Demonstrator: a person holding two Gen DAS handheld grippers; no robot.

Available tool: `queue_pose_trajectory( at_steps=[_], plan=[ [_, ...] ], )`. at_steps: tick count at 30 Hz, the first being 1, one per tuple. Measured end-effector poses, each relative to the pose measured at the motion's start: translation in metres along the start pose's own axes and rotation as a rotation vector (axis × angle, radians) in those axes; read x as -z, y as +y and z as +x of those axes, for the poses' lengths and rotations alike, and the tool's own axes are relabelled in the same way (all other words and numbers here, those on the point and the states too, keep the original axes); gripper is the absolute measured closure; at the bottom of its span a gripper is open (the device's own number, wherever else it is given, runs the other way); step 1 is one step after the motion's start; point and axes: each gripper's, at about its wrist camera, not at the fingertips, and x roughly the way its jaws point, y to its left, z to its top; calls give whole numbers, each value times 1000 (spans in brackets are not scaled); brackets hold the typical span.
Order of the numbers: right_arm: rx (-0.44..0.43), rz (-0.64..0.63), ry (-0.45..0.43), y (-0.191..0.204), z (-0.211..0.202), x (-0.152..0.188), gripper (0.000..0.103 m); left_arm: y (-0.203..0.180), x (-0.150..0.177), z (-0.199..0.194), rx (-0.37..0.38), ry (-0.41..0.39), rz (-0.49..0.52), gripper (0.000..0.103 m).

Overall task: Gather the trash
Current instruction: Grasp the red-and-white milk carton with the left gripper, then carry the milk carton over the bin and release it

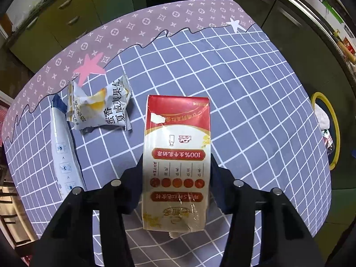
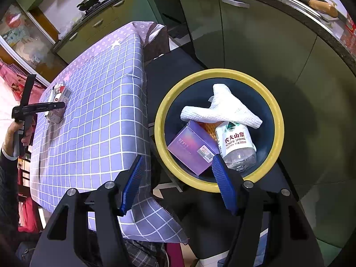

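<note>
My left gripper [image 1: 176,166] is shut on a red and white milk carton [image 1: 176,155] and holds it just above the checked tablecloth [image 1: 244,102]. A crumpled white snack wrapper [image 1: 102,106] and a long white and blue wrapper [image 1: 63,146] lie on the table to the left. My right gripper [image 2: 178,175] is open and empty, beside the table and above the near rim of the yellow-rimmed bin [image 2: 220,75]. The bin holds a white paper towel [image 2: 222,109], a purple box [image 2: 191,149] and a water bottle [image 2: 235,144]. The left gripper [image 2: 56,106] with the carton [image 2: 60,102] shows far left in the right wrist view.
The bin [image 1: 331,131] stands on the floor off the table's right edge. Green kitchen cabinets [image 2: 244,44] curve behind it under a counter. A dark chair [image 2: 173,66] stands between table and bin. A stove with a pan [image 2: 89,0] is at the back.
</note>
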Motion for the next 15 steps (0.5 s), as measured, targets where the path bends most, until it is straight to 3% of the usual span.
queue_pose_trajectory(
  at_steps=[9,15],
  plan=[
    [-1,-1,-9,-1,-4,1,40,-18,13,-28,4,-40,57,53],
    [-1,3,-21,-5,-8,2,40,-59,25,-58,41,-73,162,53]
  ],
)
